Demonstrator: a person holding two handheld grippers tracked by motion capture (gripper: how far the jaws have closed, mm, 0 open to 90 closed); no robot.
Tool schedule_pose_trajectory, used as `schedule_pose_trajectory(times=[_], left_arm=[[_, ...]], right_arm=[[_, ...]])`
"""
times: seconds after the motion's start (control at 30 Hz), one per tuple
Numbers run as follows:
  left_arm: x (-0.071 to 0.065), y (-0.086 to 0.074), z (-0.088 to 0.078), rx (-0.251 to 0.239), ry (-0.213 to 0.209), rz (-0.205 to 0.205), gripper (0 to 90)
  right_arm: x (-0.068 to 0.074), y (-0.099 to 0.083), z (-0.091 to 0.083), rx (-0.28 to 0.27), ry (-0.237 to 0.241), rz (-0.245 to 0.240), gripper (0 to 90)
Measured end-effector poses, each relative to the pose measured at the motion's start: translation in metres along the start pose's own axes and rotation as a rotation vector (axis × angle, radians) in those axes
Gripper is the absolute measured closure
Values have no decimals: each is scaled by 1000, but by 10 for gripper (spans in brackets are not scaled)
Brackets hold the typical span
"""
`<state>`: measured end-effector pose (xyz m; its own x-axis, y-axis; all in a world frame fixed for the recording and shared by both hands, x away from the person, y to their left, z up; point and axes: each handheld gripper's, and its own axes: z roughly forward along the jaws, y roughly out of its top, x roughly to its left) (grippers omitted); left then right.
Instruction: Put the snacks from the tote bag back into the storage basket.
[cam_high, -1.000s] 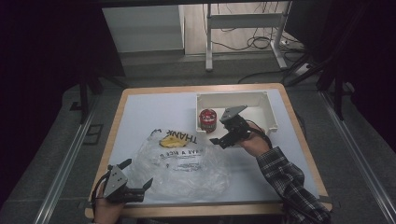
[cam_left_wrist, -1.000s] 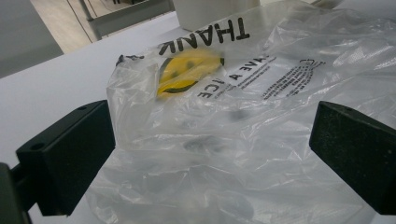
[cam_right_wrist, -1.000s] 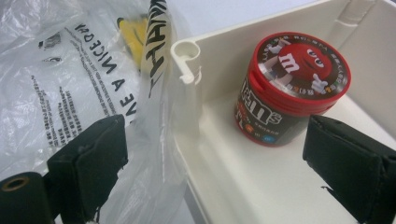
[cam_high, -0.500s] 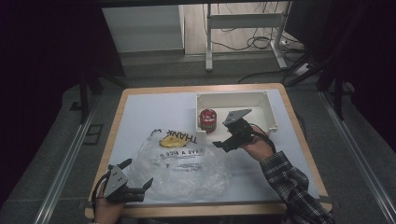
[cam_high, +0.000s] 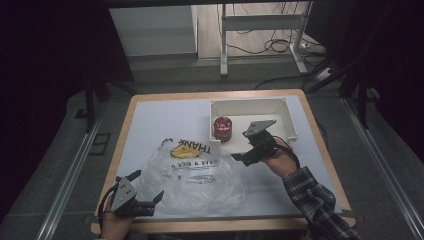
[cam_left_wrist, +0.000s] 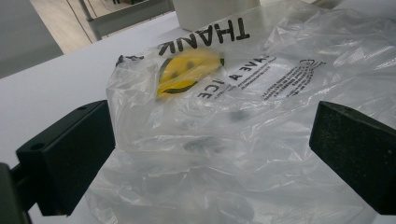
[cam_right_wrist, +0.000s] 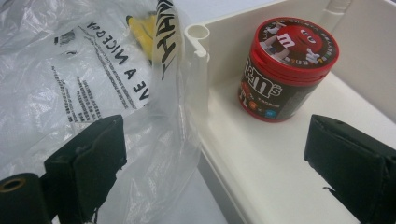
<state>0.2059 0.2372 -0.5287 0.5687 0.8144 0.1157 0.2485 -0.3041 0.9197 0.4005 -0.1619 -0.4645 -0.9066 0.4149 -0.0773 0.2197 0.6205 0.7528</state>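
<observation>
The right gripper (cam_high: 239, 156) has slid slightly toward four o'clock, jaws just widening, empty, beside the plastic bag (cam_high: 192, 170) mid-table. The left gripper (cam_high: 148, 189), at seven o'clock, gapes empty.

Two handheld tongs are noted. The left tongs (cam_high: 145, 189) are built in black with a grey three-cornered plate on top. The right tongs (cam_high: 239, 157) carry the same grey plate, and a black cable trails from the body. Blocky matt black jaws with small round holes are seen in the left gripper view. A dark plaid sleeve (cam_high: 312, 197) is worn on the right arm.
</observation>
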Motion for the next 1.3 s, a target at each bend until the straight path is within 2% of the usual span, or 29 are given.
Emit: schedule_pose_trajectory(times=[0.87, 1.3], left_arm=[[0, 0, 1, 2, 0, 3, 1], [0, 0, 0, 4, 0, 2, 1]], right_arm=[[10, -19, -19, -31, -29, 1, 54], [12, -31, -23, -49, -33, 27, 50]])
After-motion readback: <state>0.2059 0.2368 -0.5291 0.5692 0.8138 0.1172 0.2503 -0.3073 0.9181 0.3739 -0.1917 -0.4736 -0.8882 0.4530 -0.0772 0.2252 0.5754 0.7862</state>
